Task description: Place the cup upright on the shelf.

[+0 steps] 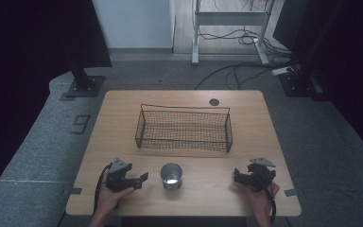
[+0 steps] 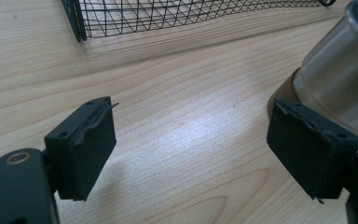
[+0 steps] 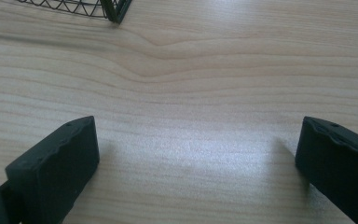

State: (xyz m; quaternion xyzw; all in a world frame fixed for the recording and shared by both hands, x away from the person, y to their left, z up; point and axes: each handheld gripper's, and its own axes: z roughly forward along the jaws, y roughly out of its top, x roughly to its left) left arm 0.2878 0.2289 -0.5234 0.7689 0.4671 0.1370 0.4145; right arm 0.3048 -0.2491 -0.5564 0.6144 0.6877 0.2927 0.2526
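Note:
A shiny metal cup (image 1: pixel 171 176) stands upright near the table's front edge, between the two hands. My left gripper (image 1: pixel 141 179) rests on the table just left of it, jaws pointing toward the cup. In the left gripper view the gripper (image 2: pixel 193 128) is open over bare wood, with the cup (image 2: pixel 340 79) just beyond its right-hand pad (image 2: pixel 307 144). My right gripper (image 1: pixel 237 176) lies to the right of the cup, a short way off. In the right gripper view it (image 3: pixel 196 137) stands open with only wood between the jaws.
A black wire mesh basket (image 1: pixel 184 109) sits in the middle of the wooden table (image 1: pixel 123 123), behind the cup; its front corner shows as the basket (image 2: pixel 168 14) and the basket (image 3: pixel 114 9). A dark round grommet (image 1: pixel 214 101) lies near the far edge.

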